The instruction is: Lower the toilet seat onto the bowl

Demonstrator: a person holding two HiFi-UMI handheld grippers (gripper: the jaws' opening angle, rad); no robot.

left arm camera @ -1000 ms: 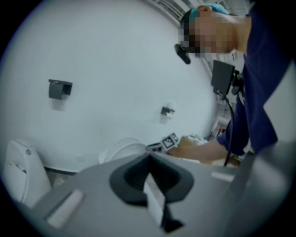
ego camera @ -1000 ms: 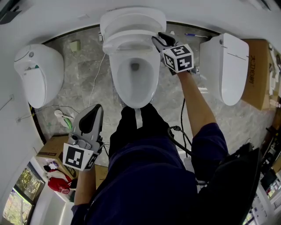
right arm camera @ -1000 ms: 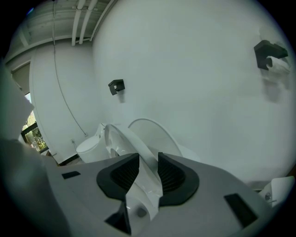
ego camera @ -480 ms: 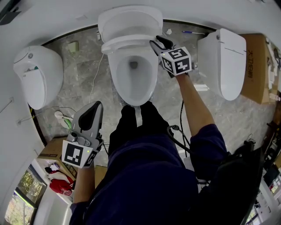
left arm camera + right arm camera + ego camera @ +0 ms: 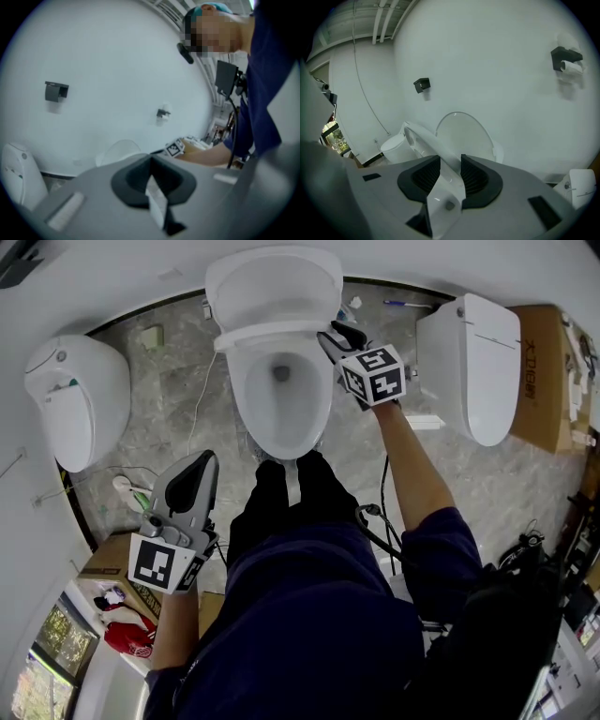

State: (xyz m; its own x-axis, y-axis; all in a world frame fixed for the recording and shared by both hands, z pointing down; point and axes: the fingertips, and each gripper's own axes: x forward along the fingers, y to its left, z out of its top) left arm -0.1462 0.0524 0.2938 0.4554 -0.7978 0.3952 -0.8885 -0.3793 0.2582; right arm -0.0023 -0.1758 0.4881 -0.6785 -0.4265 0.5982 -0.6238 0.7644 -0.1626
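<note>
Right gripper [image 5: 339,337] is on the toilet seat [image 5: 429,143], gripping the rim at roughly 2 o'clock of the bowl [image 5: 281,404]. In the right gripper view the white rim fills the gap and touches both ribbed pads, so it's a real grip, though the jaws are starting to ease open.

A side-rim hold makes sense. It's far from the hinge, so there's good leverage and control of the descent, and the arm stays clear of the opening.

From above, the seat looks low over the bowl, running from the gripper back toward the hinge at 12 o'clock. I can't tell whether it's fully resting on the porcelain or a hair above. The lid [image 5: 272,282] is upright against the wall behind it, out of the seat's path.

Left gripper [image 5: 201,472] is parked at about 7 o'clock, low beside the person's leg and well away from the toilet. It's clenched with nothing in it. It isn't needed for a one-handed hinge move, so it's kept out of the way.

My read: lowering is at or near the end. The loosening grip fits a release, provided the seat is actually down. If it isn't, it drops the last bit and slaps the bowl.
</note>
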